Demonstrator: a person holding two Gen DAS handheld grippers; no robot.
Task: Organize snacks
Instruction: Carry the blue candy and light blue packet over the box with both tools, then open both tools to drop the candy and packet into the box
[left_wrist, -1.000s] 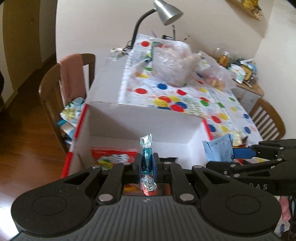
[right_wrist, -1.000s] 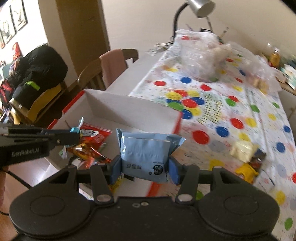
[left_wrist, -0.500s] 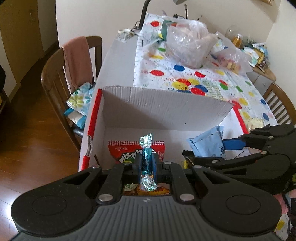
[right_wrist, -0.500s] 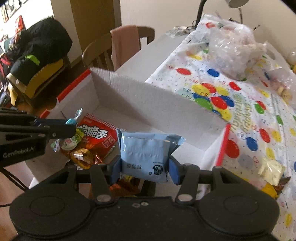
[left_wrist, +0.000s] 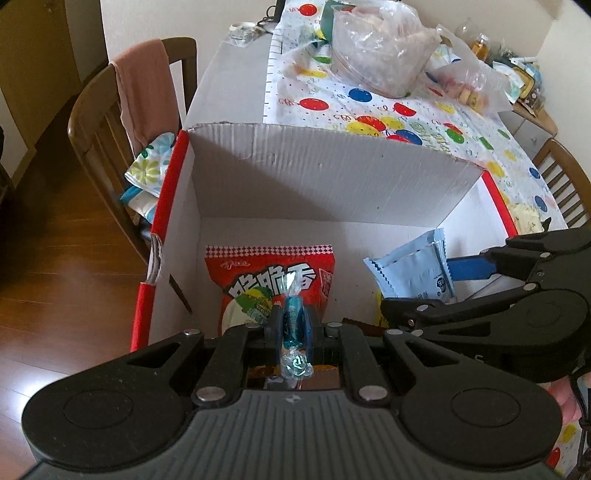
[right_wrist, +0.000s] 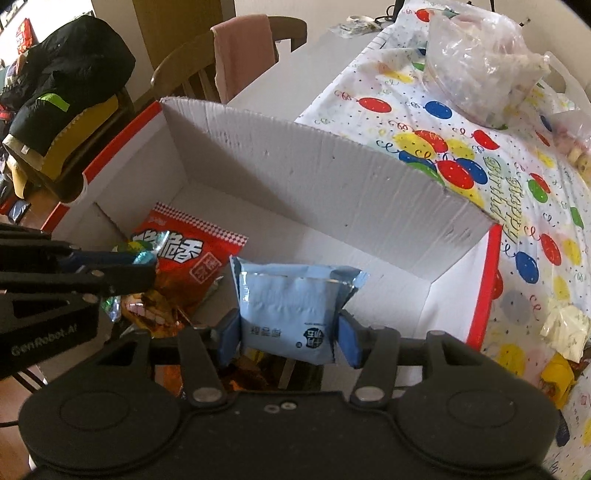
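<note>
A white cardboard box with red edges (left_wrist: 332, 177) (right_wrist: 314, 177) stands open on the table. A red snack bag (left_wrist: 266, 273) (right_wrist: 184, 251) and other wrappers lie on its floor. My left gripper (left_wrist: 291, 326) is shut on a small teal wrapped candy (left_wrist: 291, 312), held upright over the red bag; the same gripper (right_wrist: 144, 264) shows at the left of the right wrist view. My right gripper (right_wrist: 288, 334) (left_wrist: 417, 291) holds a light blue packet (right_wrist: 288, 306) (left_wrist: 410, 269) inside the box's right half. Its jaws are opening, with the packet still between the pads.
A balloon-print tablecloth (right_wrist: 443, 110) lies beyond the box with clear plastic bags (left_wrist: 376, 55) on it. Loose snacks (right_wrist: 561, 325) lie on the cloth right of the box. A wooden chair with a pink cloth (left_wrist: 140, 85) stands left; a black jacket (right_wrist: 66, 74) sits farther left.
Both grippers have sunk toward the box and now hang inside it. The right gripper carried the blue packet left from over the rim to over the box floor.
</note>
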